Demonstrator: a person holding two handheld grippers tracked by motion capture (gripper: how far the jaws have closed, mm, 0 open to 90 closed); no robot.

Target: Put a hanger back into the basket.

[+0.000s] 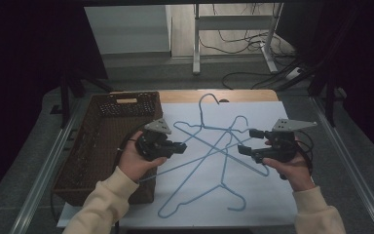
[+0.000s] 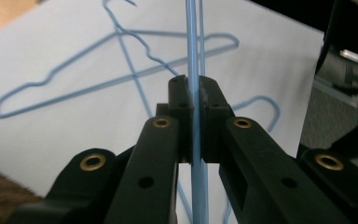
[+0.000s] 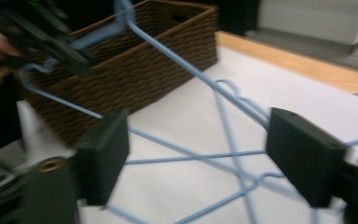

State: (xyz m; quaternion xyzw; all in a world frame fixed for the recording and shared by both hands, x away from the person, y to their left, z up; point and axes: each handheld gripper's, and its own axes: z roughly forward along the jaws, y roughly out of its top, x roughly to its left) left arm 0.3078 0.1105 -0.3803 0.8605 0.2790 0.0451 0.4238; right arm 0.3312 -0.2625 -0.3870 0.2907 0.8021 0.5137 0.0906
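The left gripper point(image 2: 193, 88) is clamped on a thin light-blue wire clothes hanger point(image 2: 194, 56), whose straight bar runs up between the pressed-together black jaws. In the high view this gripper point(image 1: 181, 146) sits just right of the brown woven rectangular basket point(image 1: 85, 151), and the held hanger point(image 1: 195, 161) slants across the white sheet point(image 1: 268, 195) toward the right gripper point(image 1: 246, 141). The right gripper point(image 3: 198, 158) stands with its jaws spread wide; a hanger bar passes close by the farther jaw, with nothing pinched. Two more blue wire hangers point(image 1: 214, 127) lie crossed on the sheet between the hands, overlapping one another. The basket point(image 3: 149, 65) stands along the sheet's left edge, on the light wooden table point(image 1: 243, 95).
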